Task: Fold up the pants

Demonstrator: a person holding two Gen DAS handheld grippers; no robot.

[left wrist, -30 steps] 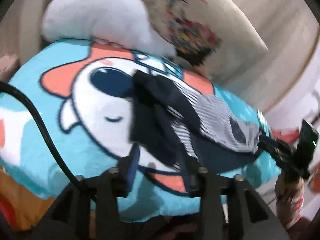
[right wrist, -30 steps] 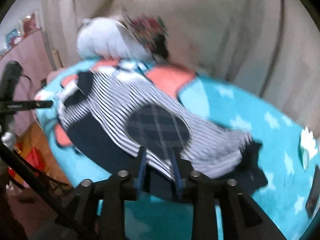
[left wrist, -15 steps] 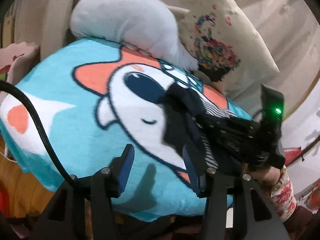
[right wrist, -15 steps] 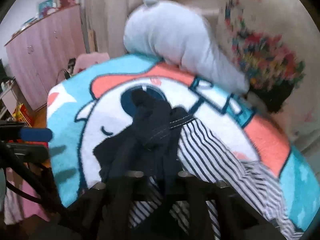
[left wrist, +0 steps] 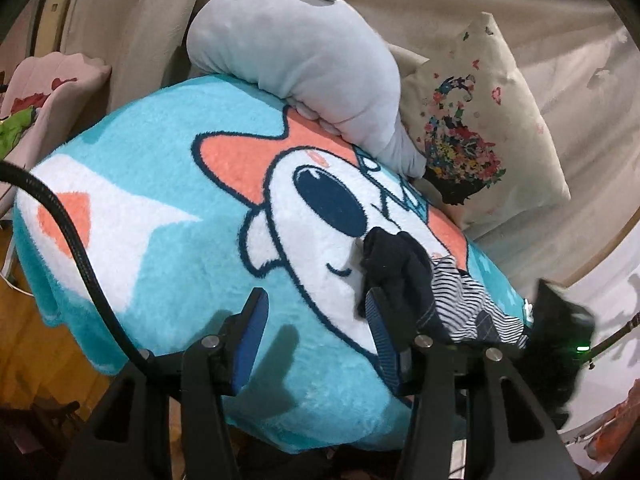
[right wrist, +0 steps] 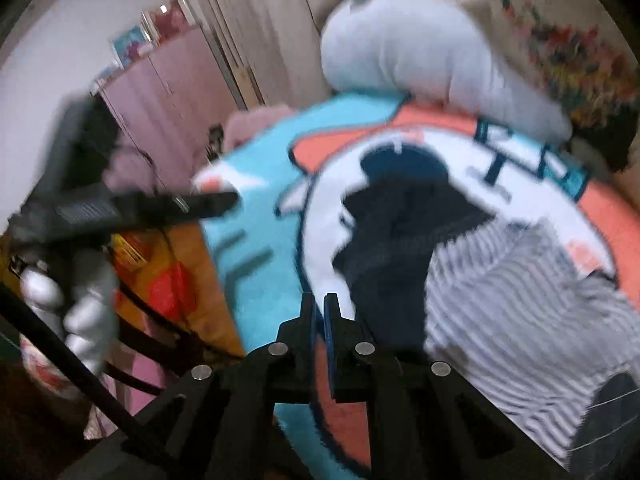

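Pants, dark navy with striped and plaid panels, lie bunched on the turquoise cartoon blanket that covers the bed, a dark end heaped over the printed face and the striped part trailing toward my right. I judge the fold as barely begun: the cloth is crumpled rather than flat, no clean crease or squared stack shows, and the garment needs spreading or doubling over before it can count as folded. How the far end lies I cannot tell, since it runs out of both views.

My left gripper stands about half spread with nothing between its blue pads; its right-hand finger is just at the edge of the dark heap, though I cannot say whether it touches the fabric. The left-hand finger hangs over bare blanket.

My right gripper has its fingers pressed together, and in its own blurred view I see no cloth caught between them; it points down at the blanket just beside the dark end of the pants. From the left camera that gripper shows only as a dark blur at the right rim.

A grey plush seal and a flower-print cushion sit at the head of the bed, well clear of the work.
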